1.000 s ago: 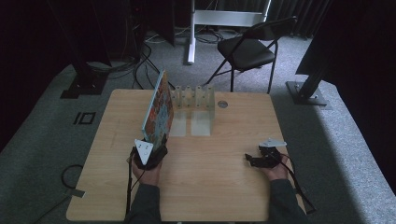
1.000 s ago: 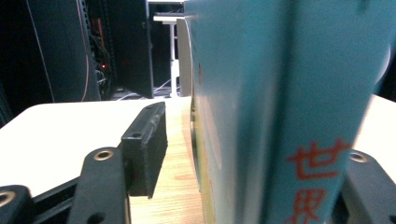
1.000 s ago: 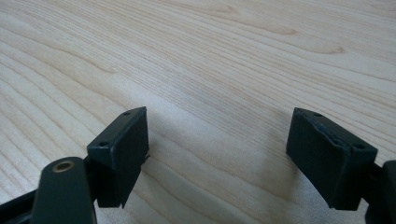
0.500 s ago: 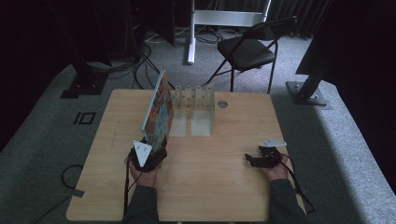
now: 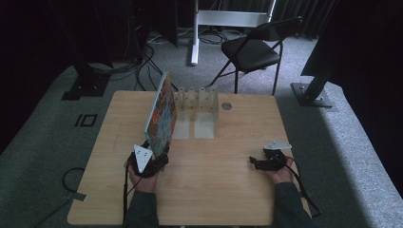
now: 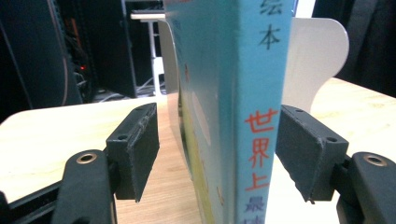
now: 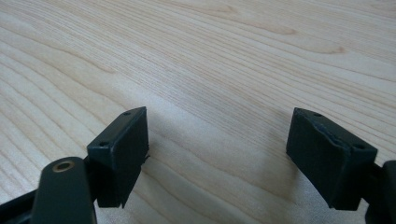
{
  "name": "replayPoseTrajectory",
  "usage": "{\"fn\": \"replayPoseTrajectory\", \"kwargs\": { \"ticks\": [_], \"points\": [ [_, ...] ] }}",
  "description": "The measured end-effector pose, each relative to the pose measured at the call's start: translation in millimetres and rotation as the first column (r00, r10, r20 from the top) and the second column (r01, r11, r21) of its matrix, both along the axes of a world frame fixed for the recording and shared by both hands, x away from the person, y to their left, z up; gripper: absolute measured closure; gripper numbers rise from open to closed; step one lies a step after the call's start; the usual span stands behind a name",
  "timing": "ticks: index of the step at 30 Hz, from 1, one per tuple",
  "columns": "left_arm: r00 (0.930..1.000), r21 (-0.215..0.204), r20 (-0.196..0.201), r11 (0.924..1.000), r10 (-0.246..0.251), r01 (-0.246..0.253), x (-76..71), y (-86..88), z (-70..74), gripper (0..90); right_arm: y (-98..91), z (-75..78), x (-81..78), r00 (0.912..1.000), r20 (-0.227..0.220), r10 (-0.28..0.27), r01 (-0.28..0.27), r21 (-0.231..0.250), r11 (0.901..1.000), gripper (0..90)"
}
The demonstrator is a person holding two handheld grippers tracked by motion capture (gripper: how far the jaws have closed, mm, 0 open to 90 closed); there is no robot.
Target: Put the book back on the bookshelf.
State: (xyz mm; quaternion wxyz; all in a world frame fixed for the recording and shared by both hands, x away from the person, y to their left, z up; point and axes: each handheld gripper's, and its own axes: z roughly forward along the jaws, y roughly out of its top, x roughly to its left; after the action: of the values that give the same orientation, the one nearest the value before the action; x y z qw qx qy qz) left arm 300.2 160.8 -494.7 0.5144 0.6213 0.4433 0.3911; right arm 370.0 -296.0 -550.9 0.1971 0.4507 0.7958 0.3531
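The tall, thin picture book with a light-blue spine (image 6: 243, 112) stood upright on the pale wooden surface (image 5: 223, 180), its far end by the white slotted rack (image 5: 197, 99). We had our left claw (image 6: 217, 149) astride the spine, jaws just opening, left pad clear, right pad beside it, the book's length running straight away from it. Our right claw (image 7: 217, 154) rested spread and empty, well apart.

Dark grey sleeves; black grippers, left gripper (image 5: 159, 156) & right gripper (image 5: 256, 164), w/ grey triangular plates, black cables, brass rivets.
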Motion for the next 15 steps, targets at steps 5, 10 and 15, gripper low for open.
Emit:
{"fn": "replayPoseTrajectory", "kwargs": {
  "ticks": [5,10,15],
  "points": [
    [0.9998,0.002,-0.001,0.9998,-0.019,0.019,-4.4,3.7,1.9,32.2,0.0,0.0,0.0,1.0,0.0,0.0,0.0,0.0,1.0,20.8],
    [0.9995,0.011,-0.013,0.9996,-0.027,0.027,-5.8,8.8,3.4,32.2,0.0,0.0,0.0,1.0,0.0,0.0,0.0,0.0,1.0,20.7],
    [0.9986,0.02,-0.023,0.9987,-0.047,0.048,-7.3,13.3,4.1,32.5,0.0,0.0,0.0,1.0,0.0,0.0,0.0,0.0,1.0,20.8]
  ]
}}
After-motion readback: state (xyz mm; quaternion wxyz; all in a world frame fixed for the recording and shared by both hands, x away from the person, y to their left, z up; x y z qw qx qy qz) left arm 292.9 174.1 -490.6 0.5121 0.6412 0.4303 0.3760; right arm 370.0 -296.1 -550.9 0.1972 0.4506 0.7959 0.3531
